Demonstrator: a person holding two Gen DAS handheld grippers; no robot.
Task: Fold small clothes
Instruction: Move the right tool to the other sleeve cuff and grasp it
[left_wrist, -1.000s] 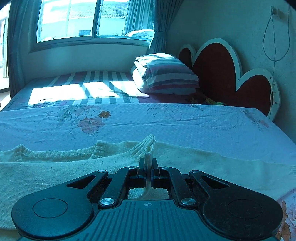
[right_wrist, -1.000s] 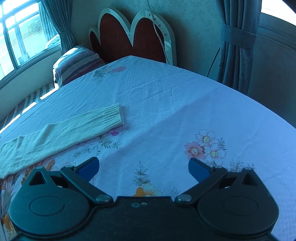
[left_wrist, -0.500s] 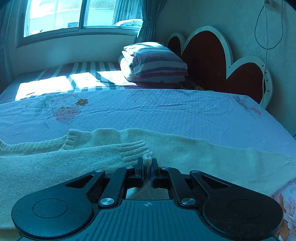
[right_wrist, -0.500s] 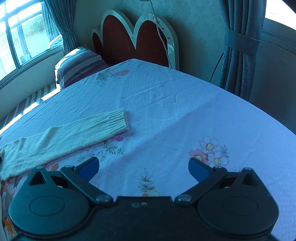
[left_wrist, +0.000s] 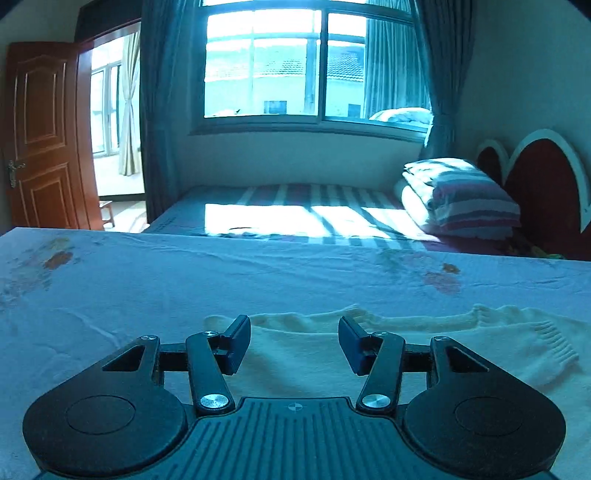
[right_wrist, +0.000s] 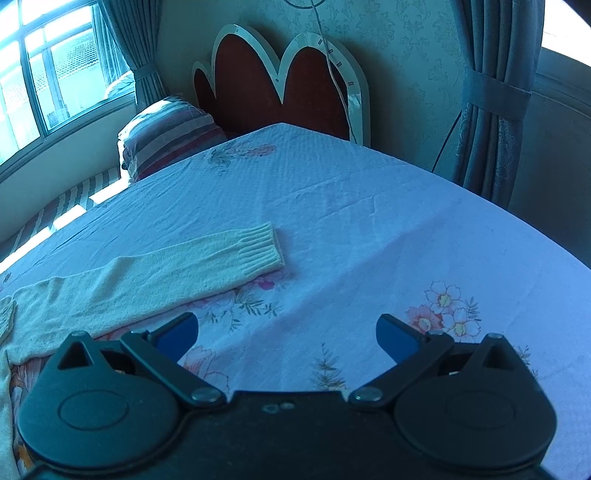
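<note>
Left wrist view: left gripper (left_wrist: 294, 341) is seen partly spread, nothing between the pads; jaws have just been opening, so the cuff was likely let go on purpose. Cream sweater (left_wrist: 424, 347) is laid flat on the bed (left_wrist: 147, 288) just ahead of the gripper, one sleeve cuff (left_wrist: 554, 343) folded in over the body at the right. Striped pillow (left_wrist: 458, 199) and heart-shaped headboard (left_wrist: 546, 177) are seen behind, well apart from the work.

Right wrist view: right gripper (right_wrist: 287, 334) is held wide, empty, hovering above the floral sheet. The other sleeve (right_wrist: 155, 273) is stretched out flat toward the headboard, ribbed cuff at its far end, untouched and left of the gripper. Judged: gripper is parked wide and near so this sleeve can be taken for the matching fold. Risk: loose knit may bunch if pinched off the edge.
</note>
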